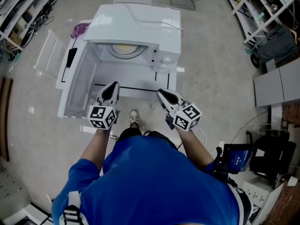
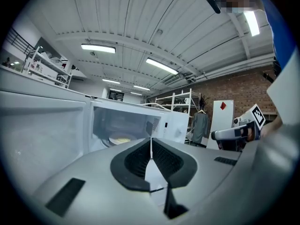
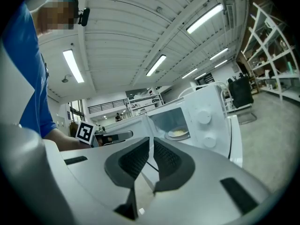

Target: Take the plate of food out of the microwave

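left gripper [image 1: 112,85]: jaws pressed together, nothing held. i have it out in front of the open cavity, short of the opening.
right gripper [image 1: 162,93]: jaws together too, empty, level with my left one and well apart from it.
door [image 1: 78,84]: swung wide open on my left, just beside my left gripper.
microwave [image 1: 140,22]: white, cavity facing me, its knobs on my right.
plate of food [image 1: 125,49]: inside the cavity on the turntable, towards the back, with pale yellow food on it. neither gripper touches it.
which way it points: it lies flat, face up. it is round, so i see no long axis, and any part of the rim would do.
risk, jaws: both are closed, so i judge they would shove the plate back unless i open them first.
risk, tilt: gripping one side of the rim alone could tip the plate and spill the food.
risk, knocks: my left gripper could clip the door, or my right one the cavity frame.
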`<act>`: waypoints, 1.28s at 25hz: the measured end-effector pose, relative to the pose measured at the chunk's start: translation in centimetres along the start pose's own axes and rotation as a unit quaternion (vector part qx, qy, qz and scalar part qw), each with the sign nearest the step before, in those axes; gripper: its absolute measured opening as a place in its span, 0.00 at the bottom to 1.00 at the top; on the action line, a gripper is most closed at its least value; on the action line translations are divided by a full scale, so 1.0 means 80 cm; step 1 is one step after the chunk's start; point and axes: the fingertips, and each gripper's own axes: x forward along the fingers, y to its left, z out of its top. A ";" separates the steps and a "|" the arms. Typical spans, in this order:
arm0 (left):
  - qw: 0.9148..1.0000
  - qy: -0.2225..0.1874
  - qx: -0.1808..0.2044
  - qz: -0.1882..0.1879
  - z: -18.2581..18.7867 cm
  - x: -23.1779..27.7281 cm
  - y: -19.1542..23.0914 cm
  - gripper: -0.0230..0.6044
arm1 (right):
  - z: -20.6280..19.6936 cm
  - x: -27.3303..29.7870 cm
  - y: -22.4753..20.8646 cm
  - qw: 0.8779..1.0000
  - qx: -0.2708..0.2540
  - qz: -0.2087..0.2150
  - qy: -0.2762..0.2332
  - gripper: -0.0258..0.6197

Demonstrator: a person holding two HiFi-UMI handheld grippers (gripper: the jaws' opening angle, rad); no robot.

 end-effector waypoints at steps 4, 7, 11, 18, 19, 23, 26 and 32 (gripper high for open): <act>1.000 0.011 0.013 -0.005 -0.003 0.036 0.019 0.05 | 0.006 0.019 -0.014 1.000 -0.006 -0.005 0.011 0.08; 0.999 0.021 0.023 -0.012 -0.008 0.066 0.033 0.05 | 0.006 0.035 -0.028 1.000 -0.007 -0.011 0.019 0.08; 0.998 0.041 0.046 -0.021 -0.018 0.100 0.051 0.05 | 0.005 0.057 -0.043 0.999 -0.006 -0.018 0.026 0.08; 0.986 0.095 0.134 -0.027 -0.040 0.151 0.082 0.06 | 0.006 0.084 -0.053 0.999 -0.005 -0.027 0.036 0.08; 0.984 0.103 0.147 -0.027 -0.041 0.156 0.085 0.06 | 0.007 0.087 -0.052 0.999 -0.005 -0.028 0.037 0.08; 0.974 0.127 0.185 -0.037 -0.054 0.182 0.095 0.07 | 0.011 0.096 -0.054 0.999 -0.002 -0.035 0.036 0.08; 0.966 0.136 0.215 -0.051 -0.068 0.208 0.100 0.15 | 0.005 0.106 -0.061 0.999 0.001 -0.040 0.037 0.08; 0.940 0.174 0.285 -0.068 -0.082 0.239 0.095 0.19 | 0.006 0.103 -0.064 0.998 0.006 -0.051 0.037 0.08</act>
